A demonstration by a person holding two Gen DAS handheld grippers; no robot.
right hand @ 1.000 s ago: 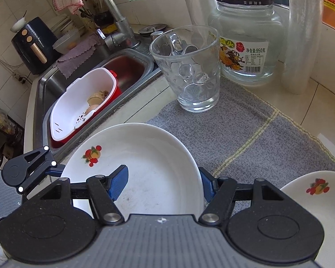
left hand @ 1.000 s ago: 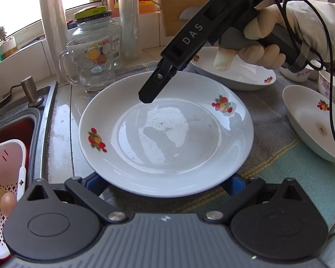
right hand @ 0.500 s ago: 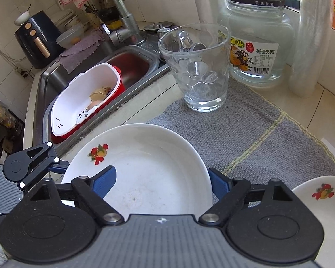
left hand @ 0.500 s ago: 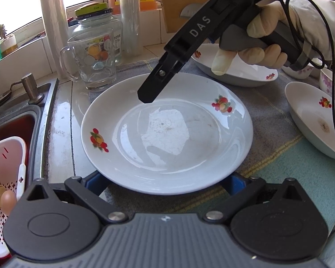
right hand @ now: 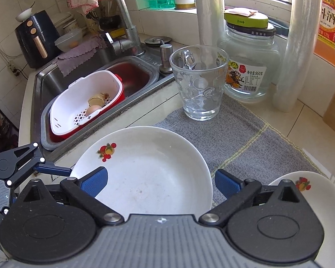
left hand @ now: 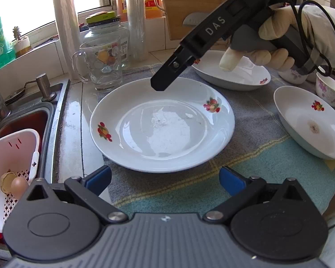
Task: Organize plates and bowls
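Three fruit-print plates [left hand: 163,125] on the bench: one ahead of the spread, empty left tool [left hand: 165,179], two beyond. Right tool [right hand: 159,182] just opened wide, empty, above it. One glass mug [right hand: 200,84] beyond.

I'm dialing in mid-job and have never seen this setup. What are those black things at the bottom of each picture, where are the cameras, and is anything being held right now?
No robot here: a person holds a handheld two-finger gripper in each hand, each with a camera looking along its blue-padded fingers. The left view shows the left gripper open, short of the large plate on the grey cloth. The gloved hand above carries the right gripper. In the right view, the right gripper has just been opening and stands wide above the same plate, holding nothing. Also on the counter: two more fruit-patterned dishes, a glass mug, a jar. The sink sits alongside.
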